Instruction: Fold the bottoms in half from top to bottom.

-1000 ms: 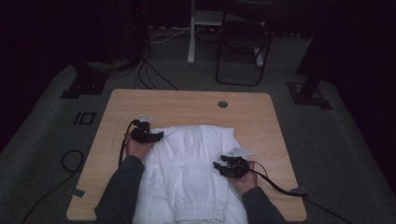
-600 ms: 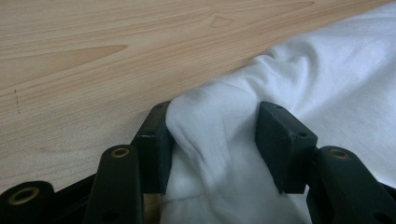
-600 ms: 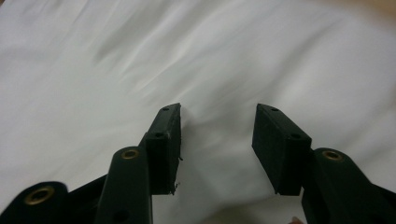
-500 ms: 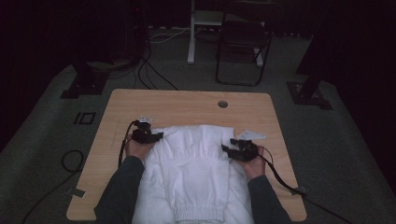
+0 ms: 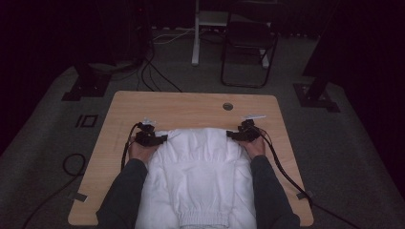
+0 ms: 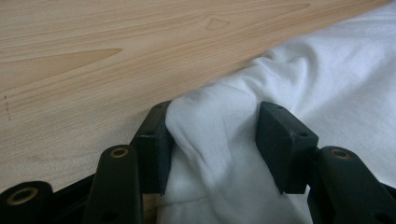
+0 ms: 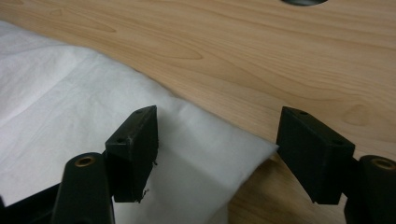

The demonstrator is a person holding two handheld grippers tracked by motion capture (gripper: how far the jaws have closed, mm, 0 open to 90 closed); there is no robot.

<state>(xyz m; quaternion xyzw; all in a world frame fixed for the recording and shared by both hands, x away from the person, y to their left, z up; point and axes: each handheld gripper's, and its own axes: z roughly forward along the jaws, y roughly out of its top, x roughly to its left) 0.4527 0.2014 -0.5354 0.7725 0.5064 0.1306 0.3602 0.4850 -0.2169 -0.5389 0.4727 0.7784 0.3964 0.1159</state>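
Note:
A white garment (image 5: 200, 176) lies flat on the wooden table (image 5: 191, 107), its ribbed hem toward the person. My left gripper (image 5: 157, 139) sits at the garment's far left corner. In the left gripper view its jaws (image 6: 212, 140) are shut on a bunched fold of the white cloth (image 6: 215, 126). My right gripper (image 5: 235, 135) is at the far right corner. Its jaws (image 7: 217, 149) have just been opening and stand wide. A flat corner of the cloth (image 7: 205, 154) lies between them on the table, not pressed.
A round cable hole (image 5: 228, 106) is in the table behind the right gripper. Cables trail from both grippers over the table's sides. On the dark floor behind stand a chair (image 5: 248, 43), a white post (image 5: 195, 33) and black stand feet (image 5: 86, 86).
My right gripper has moved from the garment's near right side to its far right corner, with its jaws wider apart. The left gripper has stayed at the far left corner.

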